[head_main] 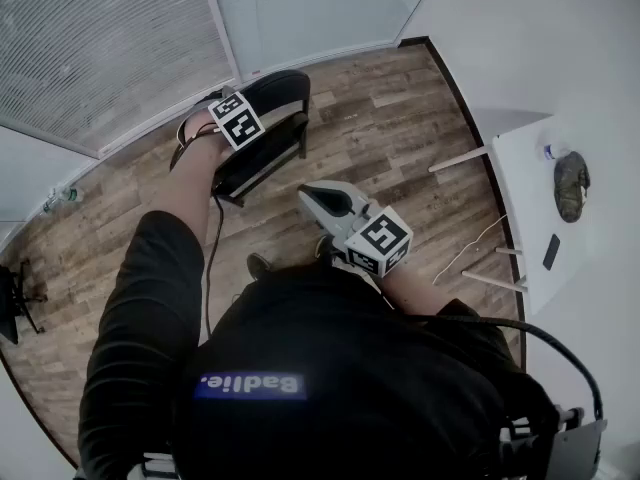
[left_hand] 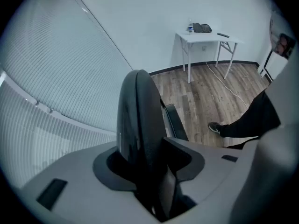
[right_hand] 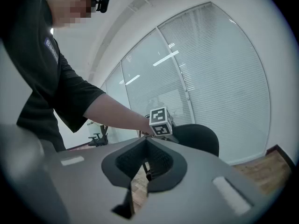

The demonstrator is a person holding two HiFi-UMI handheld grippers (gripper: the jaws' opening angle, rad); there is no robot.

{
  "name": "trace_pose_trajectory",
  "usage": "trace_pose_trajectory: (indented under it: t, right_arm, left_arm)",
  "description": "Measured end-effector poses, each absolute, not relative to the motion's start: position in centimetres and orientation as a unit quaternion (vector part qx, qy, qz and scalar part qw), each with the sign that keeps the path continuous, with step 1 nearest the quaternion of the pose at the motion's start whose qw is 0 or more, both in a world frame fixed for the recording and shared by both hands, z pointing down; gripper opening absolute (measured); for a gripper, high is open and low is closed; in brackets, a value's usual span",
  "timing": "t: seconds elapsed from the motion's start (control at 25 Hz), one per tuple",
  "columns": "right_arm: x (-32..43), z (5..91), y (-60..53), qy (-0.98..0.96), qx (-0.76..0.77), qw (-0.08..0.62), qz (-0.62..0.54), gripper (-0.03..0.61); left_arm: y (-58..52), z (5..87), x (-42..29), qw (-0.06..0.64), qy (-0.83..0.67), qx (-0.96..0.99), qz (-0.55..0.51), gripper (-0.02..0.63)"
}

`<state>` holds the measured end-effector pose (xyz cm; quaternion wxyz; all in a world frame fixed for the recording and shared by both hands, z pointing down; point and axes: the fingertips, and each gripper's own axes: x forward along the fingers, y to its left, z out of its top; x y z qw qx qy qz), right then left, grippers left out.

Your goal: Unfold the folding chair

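Plainly the left gripper (left_hand: 150, 164) is clamped over the top edge of the backrest of the folding chair (head_main: 268, 153), which stands on the wood floor close to the window blinds and looks folded, not yet opened. The hold is on one narrow rim, so a stiff seat could pull that edge out of the jaws, or the whole chair could tip or skid toward the person. Just right of the chair, apart from it, the right gripper (head_main: 318, 200) hovers with jaws pressed together and empty, steadying nothing. Well right of the chair stands the white table (head_main: 525, 198), unlikely to be struck.
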<state>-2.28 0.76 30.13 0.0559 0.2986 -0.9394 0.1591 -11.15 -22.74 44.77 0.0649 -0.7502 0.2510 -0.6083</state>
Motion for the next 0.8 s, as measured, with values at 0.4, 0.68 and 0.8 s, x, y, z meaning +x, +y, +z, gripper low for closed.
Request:
trace_pose_trajectory:
  t: [0.4, 0.68, 0.8]
  right_arm:
    - [-2.5, 30.5, 1.2, -0.941, 0.296, 0.056, 0.157, 0.002]
    - [-3.2, 31.7, 1.4, -0.94, 0.292, 0.073, 0.158, 0.002]
    - [-3.3, 32.5, 1.3, -0.94, 0.292, 0.085, 0.157, 0.003]
  left_arm:
    - [-22.6, 44.7, -10.9, 0.069, 0.253, -0.75, -0.607, 0.169]
    - [-22.4, 44.7, -11.3, 0.068, 0.253, -0.75, -0.608, 0.169]
    - [-22.5, 44.7, -11.5, 0.068, 0.253, -0.75, -0.607, 0.169]
